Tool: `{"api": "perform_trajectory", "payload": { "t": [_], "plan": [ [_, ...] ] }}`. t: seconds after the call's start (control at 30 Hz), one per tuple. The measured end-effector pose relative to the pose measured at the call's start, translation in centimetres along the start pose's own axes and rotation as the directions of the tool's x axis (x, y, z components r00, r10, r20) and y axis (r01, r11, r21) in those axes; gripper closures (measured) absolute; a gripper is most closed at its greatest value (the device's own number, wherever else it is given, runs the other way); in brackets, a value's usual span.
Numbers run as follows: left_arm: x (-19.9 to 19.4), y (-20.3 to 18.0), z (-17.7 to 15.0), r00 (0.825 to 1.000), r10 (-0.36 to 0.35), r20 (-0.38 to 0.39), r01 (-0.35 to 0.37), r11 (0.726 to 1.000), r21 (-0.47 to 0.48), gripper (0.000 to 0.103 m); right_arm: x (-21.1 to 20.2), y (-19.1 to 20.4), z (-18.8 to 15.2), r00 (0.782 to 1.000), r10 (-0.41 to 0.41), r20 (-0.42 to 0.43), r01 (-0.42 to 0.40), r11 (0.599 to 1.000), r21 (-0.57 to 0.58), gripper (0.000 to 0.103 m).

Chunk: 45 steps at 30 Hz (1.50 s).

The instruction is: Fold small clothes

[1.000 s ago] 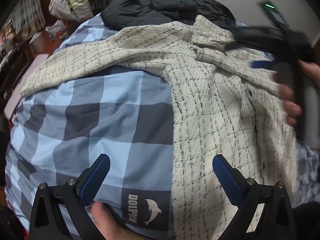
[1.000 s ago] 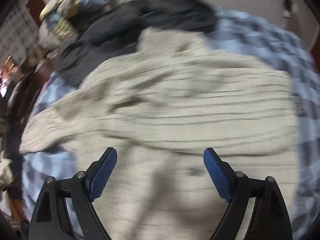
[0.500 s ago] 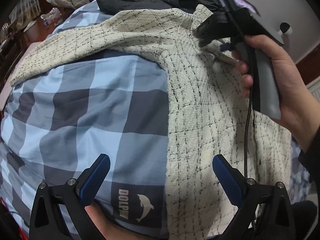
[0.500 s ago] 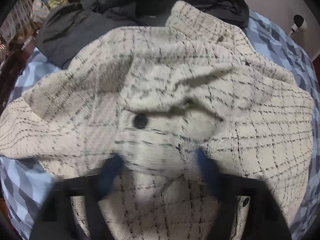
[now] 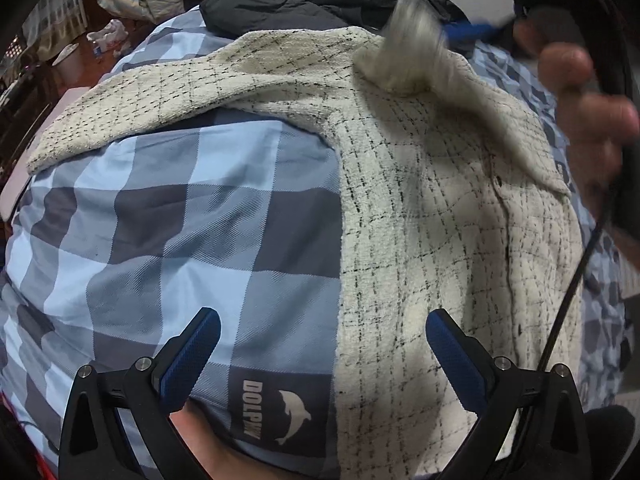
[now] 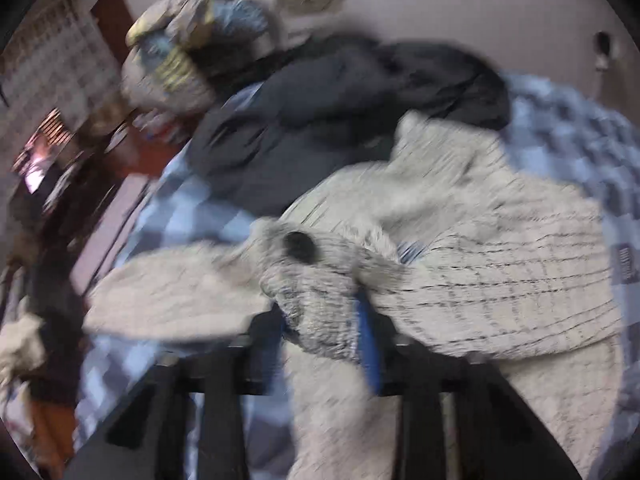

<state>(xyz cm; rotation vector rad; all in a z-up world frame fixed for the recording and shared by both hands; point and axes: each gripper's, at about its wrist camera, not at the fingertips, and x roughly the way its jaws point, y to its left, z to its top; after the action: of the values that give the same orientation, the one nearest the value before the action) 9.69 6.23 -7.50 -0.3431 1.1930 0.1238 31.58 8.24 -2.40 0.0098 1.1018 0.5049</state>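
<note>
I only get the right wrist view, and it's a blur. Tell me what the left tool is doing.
Observer: The left tool hangs open with nothing between its jaws, straddling the jacket's side edge.
Operator: Describe that edge.
Observer: The cream jacket lies flat on the checked cover, and its edge runs straight down beside a dolphin logo patch.
Operator: Now give me my own tool from outside.
Observer: The jaws of the right tool are opening. A bunch of fabric from the jacket's far end is between them, raised off the rest.

wall [image 6: 460, 4]: pale, plain | floor [image 5: 86, 68]: reddish wood, perhaps | bed cover [image 5: 180, 220]: blue check | light: dim
</note>
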Motion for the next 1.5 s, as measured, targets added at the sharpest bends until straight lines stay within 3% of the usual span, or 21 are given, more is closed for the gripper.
{"api": "perform_trajectory", "payload": {
  "t": [0.07, 0.17, 0.3, 0.4, 0.5, 0.6, 0.67, 0.77, 0.83, 0.87, 0.93, 1.07, 1.1, 1.2, 1.27, 1.37, 1.47, 1.5],
  "plan": [
    [-0.3, 0.1, -0.2, 1.0, 0.011, 0.007, -0.011, 1.0, 0.004, 0.0, 0.8, -1.1, -0.8, 0.999, 0.032, -0.019, -0.032, 0.999, 0.03, 0.031],
    [-0.9, 0.2, -0.2, 1.0, 0.005, 0.028, -0.005, 1.0, -0.003, 0.0, -0.1, -4.9, -2.0, 0.998, 0.06, 0.004, -0.059, 0.982, 0.181, 0.029],
    [-1.7, 0.4, 0.1, 0.998, -0.012, 0.068, 0.013, 1.0, -0.021, 0.0, -1.3, -11.0, -3.5, 0.993, 0.096, -0.065, -0.07, 0.945, 0.321, 0.028],
    [-2.2, 0.3, 0.3, 0.995, -0.021, 0.098, 0.024, 0.999, -0.025, 0.0, -3.0, -16.5, -4.7, 0.997, -0.018, -0.069, 0.04, 0.94, 0.34, 0.028],
    [-1.8, 0.1, 0.5, 0.995, 0.006, 0.096, -0.004, 1.0, -0.019, 0.0, -4.1, -20.8, -6.7, 0.981, -0.164, -0.107, 0.19, 0.926, 0.327, 0.028],
    [-1.3, 0.1, 0.5, 0.997, 0.006, 0.076, -0.005, 1.0, -0.023, 0.0, -4.8, -24.9, -8.7, 0.938, -0.309, -0.156, 0.343, 0.888, 0.307, 0.028],
    [-0.9, 0.1, 0.5, 0.997, 0.028, 0.067, -0.027, 0.999, -0.021, 0.0, -4.2, -27.0, -10.1, 0.897, -0.388, -0.213, 0.436, 0.857, 0.275, 0.028],
    [-0.4, 0.5, 0.4, 0.997, 0.055, 0.05, -0.054, 0.998, -0.027, 0.0, -2.7, -28.8, -12.1, 0.837, -0.455, -0.303, 0.527, 0.819, 0.226, 0.028],
    [0.0, 0.9, 0.2, 0.997, 0.07, 0.028, -0.069, 0.997, -0.037, 0.0, -1.6, -29.9, -14.0, 0.786, -0.501, -0.363, 0.582, 0.797, 0.162, 0.028],
    [0.3, 1.0, 0.2, 0.997, 0.076, 0.018, -0.075, 0.996, -0.038, 0.0, -1.7, -30.4, -14.8, 0.773, -0.516, -0.368, 0.595, 0.791, 0.143, 0.028],
    [0.6, 0.9, 0.1, 0.997, 0.079, 0.006, -0.079, 0.996, -0.031, 0.0, -2.7, -31.0, -16.0, 0.784, -0.505, -0.361, 0.589, 0.789, 0.174, 0.026],
    [0.4, -0.1, 0.1, 0.997, 0.07, 0.02, -0.07, 0.998, 0.005, 0.0, -6.1, -31.5, -16.9, 0.765, -0.51, -0.393, 0.622, 0.744, 0.246, 0.026],
    [0.3, -0.3, 0.0, 0.997, 0.069, 0.024, -0.069, 0.998, 0.014, 0.0, -7.1, -31.3, -17.3, 0.775, -0.498, -0.39, 0.612, 0.745, 0.264, 0.026],
    [0.3, -0.7, -0.1, 0.997, 0.076, 0.024, -0.077, 0.996, 0.039, 0.0, -9.1, -31.1, -19.2, 0.831, -0.38, -0.406, 0.524, 0.781, 0.34, 0.026],
    [0.5, -0.8, -0.1, 0.996, 0.086, 0.017, -0.086, 0.995, 0.043, 0.0, -9.1, -31.1, -20.1, 0.838, -0.316, -0.445, 0.493, 0.787, 0.37, 0.026],
    [0.9, -0.6, -0.2, 0.995, 0.098, 0.002, -0.098, 0.994, 0.039, 0.0, -7.6, -31.6, -21.7, 0.81, -0.258, -0.527, 0.492, 0.787, 0.371, 0.026],
    [1.1, -0.2, -0.3, 0.992, 0.124, -0.008, -0.123, 0.992, 0.033, 0.0, -4.6, -32.3, -23.2, 0.754, -0.204, -0.624, 0.498, 0.797, 0.342, 0.024],
    [1.2, -0.1, -0.3, 0.992, 0.13, -0.01, -0.129, 0.991, 0.031, 0.0, -4.0, -32.7, -23.6, 0.745, -0.195, -0.638, 0.502, 0.794, 0.343, 0.013]
  ]
}}
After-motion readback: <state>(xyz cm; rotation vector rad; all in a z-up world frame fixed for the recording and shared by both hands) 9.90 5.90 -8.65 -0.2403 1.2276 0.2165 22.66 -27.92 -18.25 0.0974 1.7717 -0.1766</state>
